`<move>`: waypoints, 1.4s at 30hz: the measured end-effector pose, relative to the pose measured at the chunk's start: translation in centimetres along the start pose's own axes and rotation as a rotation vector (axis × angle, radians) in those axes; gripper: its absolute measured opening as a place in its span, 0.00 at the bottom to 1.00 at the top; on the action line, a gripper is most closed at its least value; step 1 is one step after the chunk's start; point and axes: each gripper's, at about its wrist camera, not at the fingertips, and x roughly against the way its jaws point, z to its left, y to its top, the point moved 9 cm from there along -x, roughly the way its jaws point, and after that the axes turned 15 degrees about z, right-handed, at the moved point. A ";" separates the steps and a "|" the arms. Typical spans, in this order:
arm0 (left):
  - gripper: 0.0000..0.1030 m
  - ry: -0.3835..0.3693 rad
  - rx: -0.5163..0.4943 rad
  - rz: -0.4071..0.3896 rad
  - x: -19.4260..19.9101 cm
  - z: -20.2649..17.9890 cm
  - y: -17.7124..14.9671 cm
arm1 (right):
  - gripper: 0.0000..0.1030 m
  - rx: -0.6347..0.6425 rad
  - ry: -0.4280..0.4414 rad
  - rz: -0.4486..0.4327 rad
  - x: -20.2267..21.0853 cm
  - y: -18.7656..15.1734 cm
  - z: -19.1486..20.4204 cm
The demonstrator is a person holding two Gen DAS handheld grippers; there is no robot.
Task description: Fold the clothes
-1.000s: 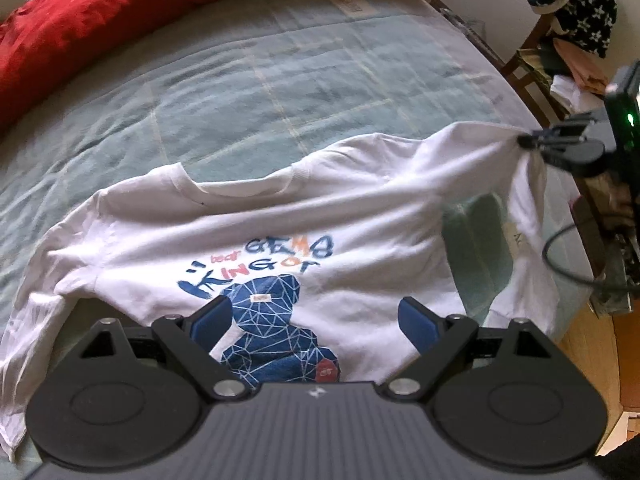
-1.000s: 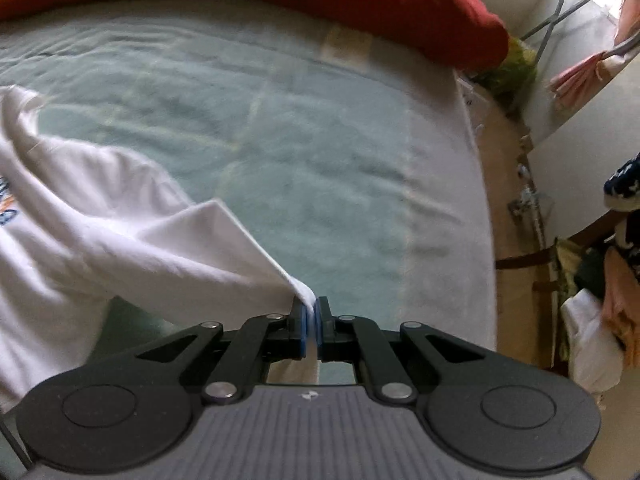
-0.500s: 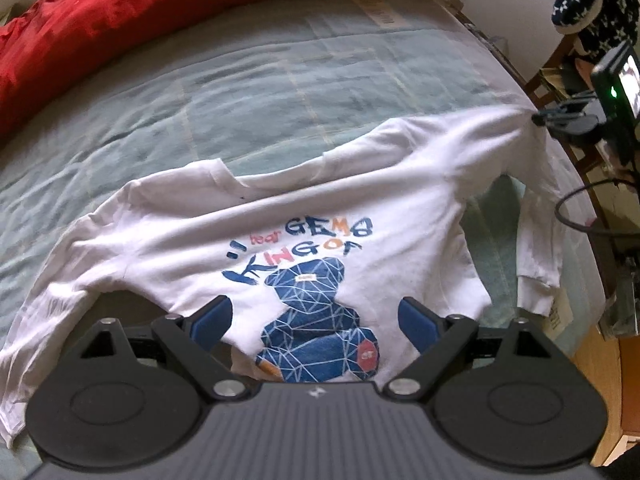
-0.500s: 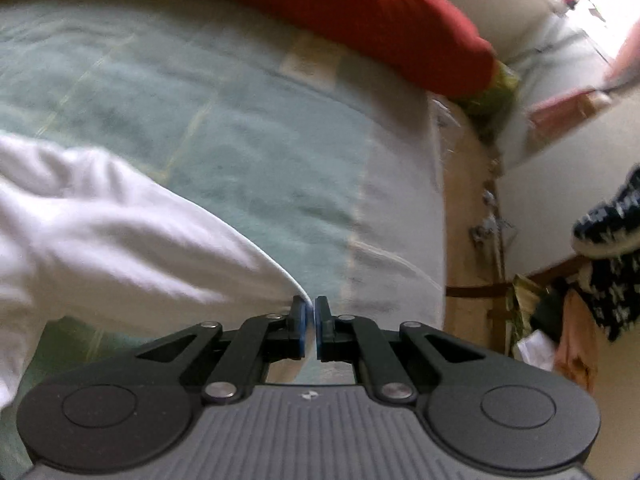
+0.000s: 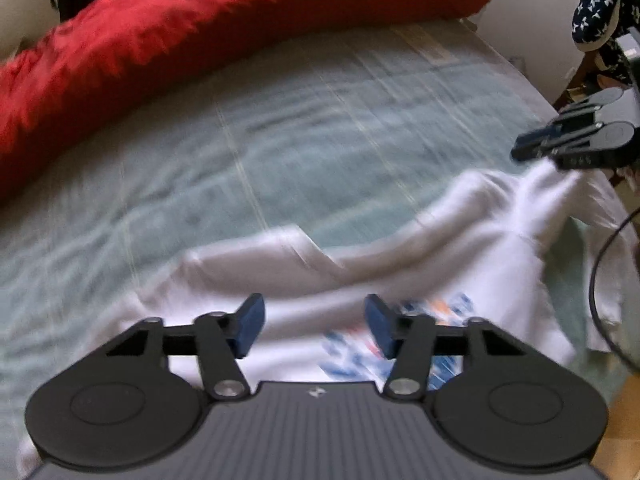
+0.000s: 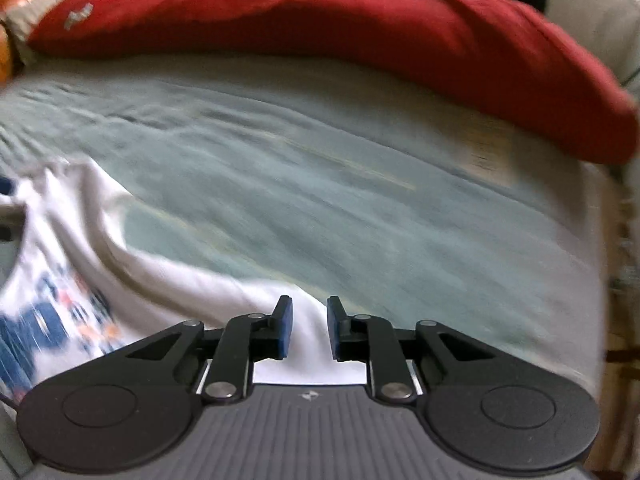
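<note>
A white T-shirt (image 5: 400,256) with a blue and orange print lies spread on the bed, blurred by motion. My left gripper (image 5: 314,330) hangs open over the shirt's chest, just short of the collar, with nothing between its pads. At the right, my right gripper (image 5: 528,146) hovers over the shirt's raised right sleeve. In the right wrist view this gripper (image 6: 309,330) stands open with a gap between its blue pads (image 6: 284,330). White sleeve cloth (image 6: 308,364) lies under that gap, ungripped. The shirt's print (image 6: 44,328) shows at the far left.
The shirt rests on a pale green bedcover (image 5: 320,140). A red duvet (image 5: 200,40) is heaped along the bed's far side. Past the bed's right edge stand a chair with dark patterned clothes (image 5: 600,20), a black cable (image 5: 596,280) and wooden floor (image 5: 624,420).
My right gripper has opened and let go of the sleeve, which has dropped onto the bed. My left gripper has moved forward over the shirt toward the collar, still open.
</note>
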 end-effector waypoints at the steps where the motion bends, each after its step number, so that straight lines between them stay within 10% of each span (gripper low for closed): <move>1: 0.48 0.011 -0.011 -0.012 -0.6 0.8 0.9 | 0.21 -0.004 0.026 -0.001 -0.8 0.9 0.5; 10: 0.36 -0.053 -0.154 -0.088 -5.7 1.8 6.0 | 0.21 0.065 0.289 -0.002 -4.8 3.7 5.9; 24: 0.35 -0.282 -0.207 -0.172 -5.4 -4.0 3.4 | 0.18 0.240 0.267 0.126 -6.2 -2.6 10.5; 32: 0.35 -0.415 -0.344 -0.076 -8.7 -9.8 6.2 | 0.18 0.163 0.173 0.027 -2.7 -0.1 5.0; 42: 0.39 -0.493 -0.439 -0.003 -8.5 -13.0 1.2 | 0.19 0.065 0.232 -0.019 -2.7 2.0 0.0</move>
